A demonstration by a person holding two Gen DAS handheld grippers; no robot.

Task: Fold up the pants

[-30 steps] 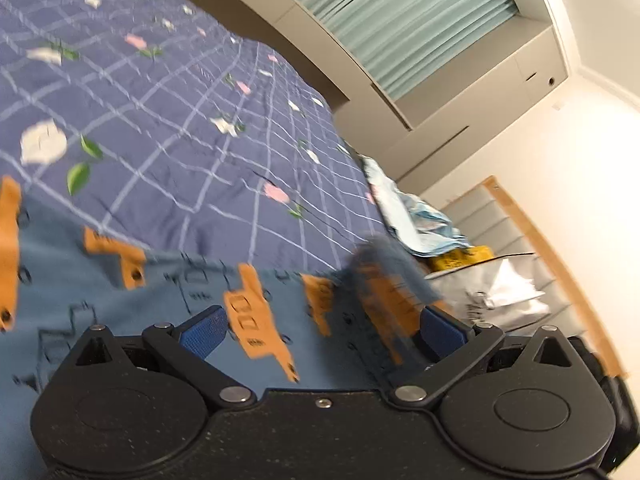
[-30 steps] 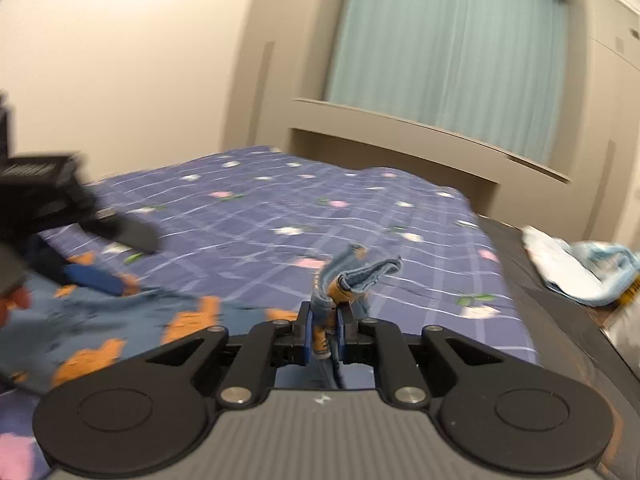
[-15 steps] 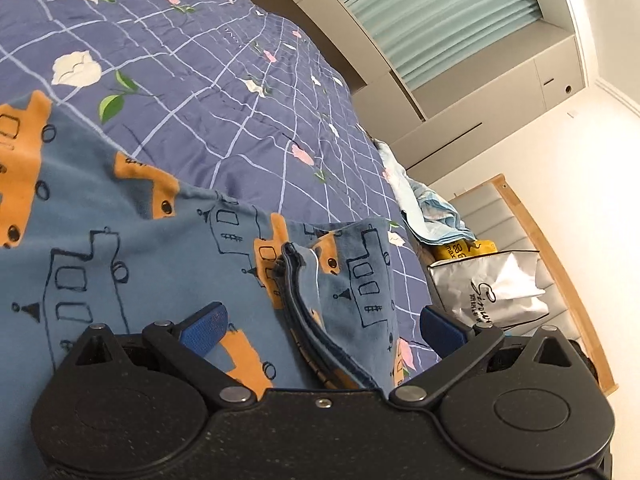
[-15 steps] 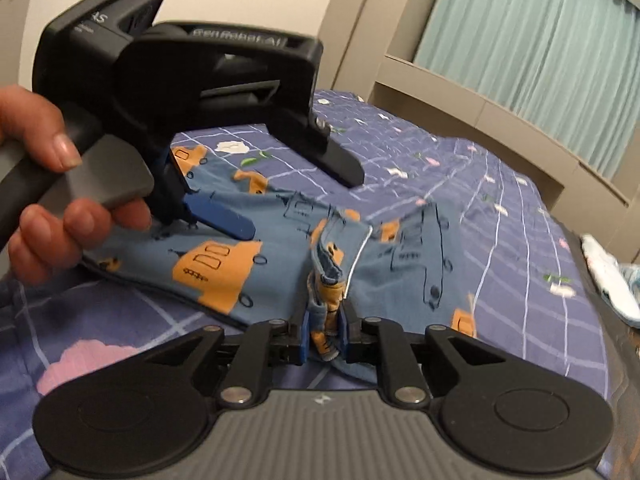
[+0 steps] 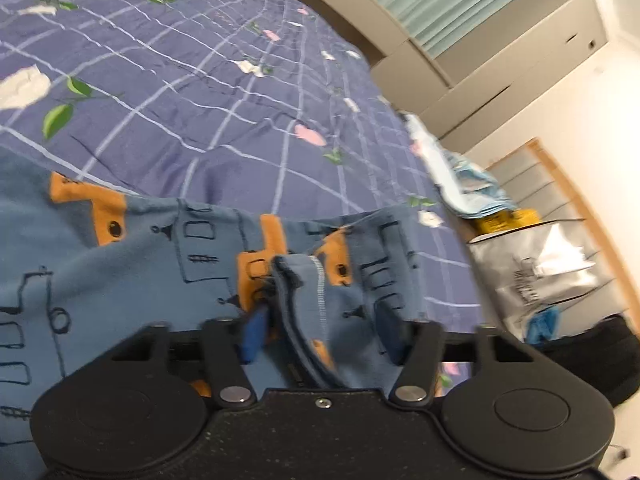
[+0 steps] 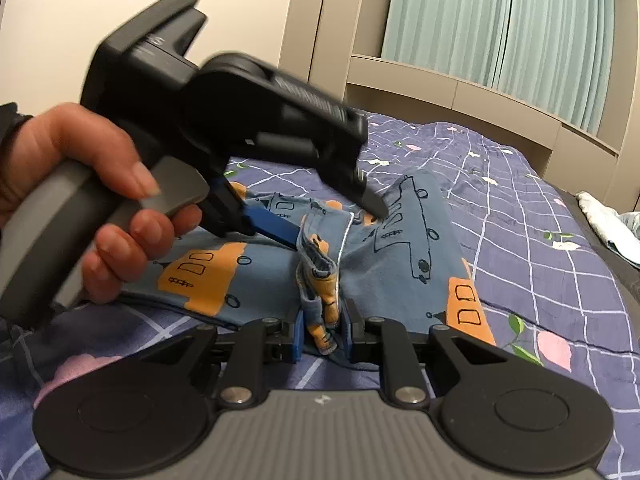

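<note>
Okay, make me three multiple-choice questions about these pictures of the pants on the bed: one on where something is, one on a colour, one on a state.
1. Where do the pants lie?
A. on the floor
B. on the bedspread
C. on a chair

2. What colour are the vehicle prints on the pants?
A. orange
B. red
C. green

3. What is between the right gripper pads?
A. nothing
B. a sock
C. a bunched fold of the pants

Answers: 1 B, blue fabric spreads over the checked bedspread. 2 A, the printed blocks are orange. 3 C, the fold stands between the blue pads.
</note>
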